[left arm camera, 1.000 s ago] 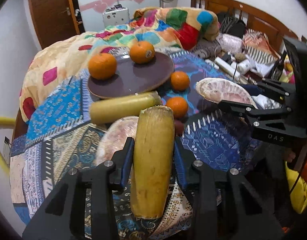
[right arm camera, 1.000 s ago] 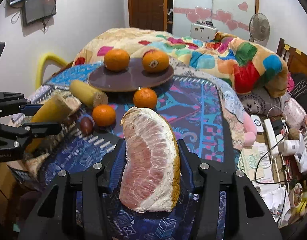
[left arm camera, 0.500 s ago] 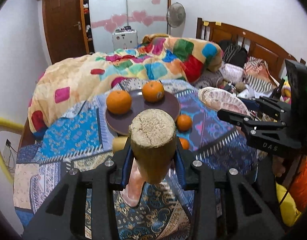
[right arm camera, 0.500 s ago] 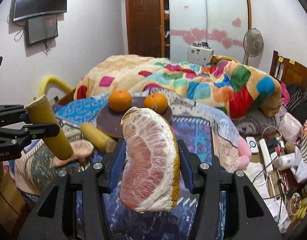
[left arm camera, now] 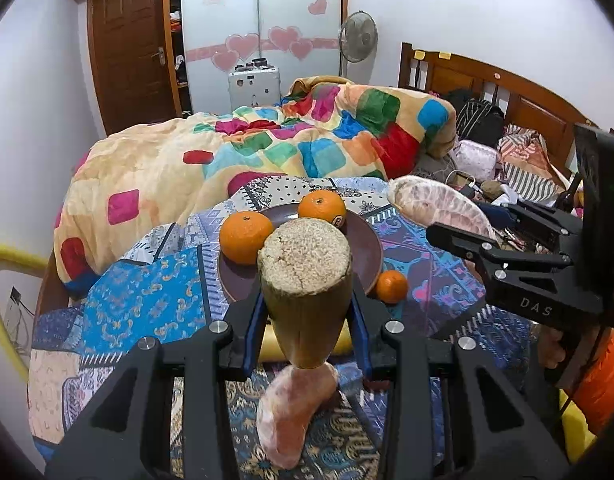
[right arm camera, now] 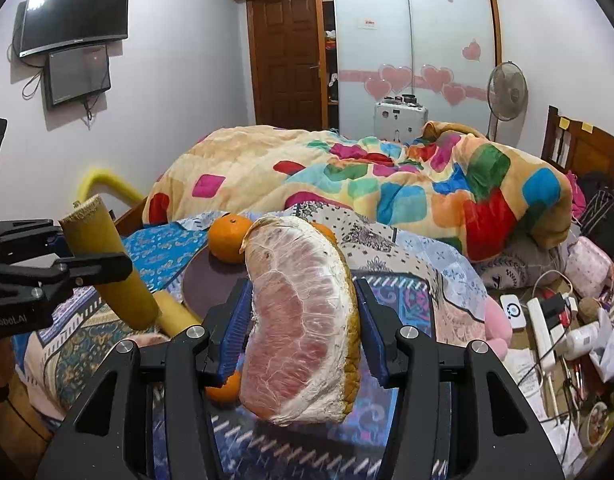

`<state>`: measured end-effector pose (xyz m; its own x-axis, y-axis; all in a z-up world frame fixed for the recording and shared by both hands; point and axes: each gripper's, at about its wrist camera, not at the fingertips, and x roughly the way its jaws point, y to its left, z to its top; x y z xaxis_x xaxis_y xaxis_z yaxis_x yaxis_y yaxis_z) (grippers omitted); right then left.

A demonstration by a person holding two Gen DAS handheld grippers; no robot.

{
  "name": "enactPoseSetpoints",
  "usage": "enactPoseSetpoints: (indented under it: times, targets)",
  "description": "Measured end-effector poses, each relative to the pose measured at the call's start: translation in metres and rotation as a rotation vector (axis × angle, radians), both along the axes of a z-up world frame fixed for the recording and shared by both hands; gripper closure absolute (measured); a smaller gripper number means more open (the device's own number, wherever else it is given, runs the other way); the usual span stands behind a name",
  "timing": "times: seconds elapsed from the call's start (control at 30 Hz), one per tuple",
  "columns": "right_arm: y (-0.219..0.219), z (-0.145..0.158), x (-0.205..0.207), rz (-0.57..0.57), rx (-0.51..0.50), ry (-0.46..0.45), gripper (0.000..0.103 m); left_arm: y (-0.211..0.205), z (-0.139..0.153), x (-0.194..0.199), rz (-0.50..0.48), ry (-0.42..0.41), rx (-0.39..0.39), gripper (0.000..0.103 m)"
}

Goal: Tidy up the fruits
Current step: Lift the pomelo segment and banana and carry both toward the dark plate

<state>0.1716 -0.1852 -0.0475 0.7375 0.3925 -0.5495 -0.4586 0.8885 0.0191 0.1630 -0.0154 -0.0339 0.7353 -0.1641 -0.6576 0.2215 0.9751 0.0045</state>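
Observation:
My left gripper (left arm camera: pixel 307 320) is shut on a yellow sugarcane piece (left arm camera: pixel 305 292), held upright above the bed; it also shows in the right wrist view (right arm camera: pixel 107 272). My right gripper (right arm camera: pixel 303 332) is shut on a pink pomelo segment (right arm camera: pixel 303 328), also seen at the right of the left wrist view (left arm camera: pixel 439 204). A brown plate (left arm camera: pixel 367 248) carries two oranges (left arm camera: pixel 245 236). A small orange (left arm camera: pixel 391 286) lies beside the plate. A second sugarcane piece (right arm camera: pixel 175 312) and a second pomelo segment (left arm camera: pixel 295 412) lie on the patterned cloth.
A colourful quilt (left arm camera: pixel 267 152) is heaped behind the plate. Clutter with cables and bottles (right arm camera: pixel 559 320) lies to the right. A wooden headboard (left arm camera: pixel 507 96) stands at far right. A yellow rail (left arm camera: pixel 3 264) runs along the left bed edge.
Both grippers have lifted with their fruit and tilted up, so the bed now lies lower and farther. The sugarcane end now faces the camera.

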Motion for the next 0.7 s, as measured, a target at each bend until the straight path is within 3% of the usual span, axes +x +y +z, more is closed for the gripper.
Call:
enactPoseSetpoints:
  times: [0.7]
  targets:
    - [0.019, -0.025, 0.052, 0.017, -0.058, 0.030, 0.056, -0.004, -0.041, 0.090, -0.044, 0.095, -0.010, 0.066]
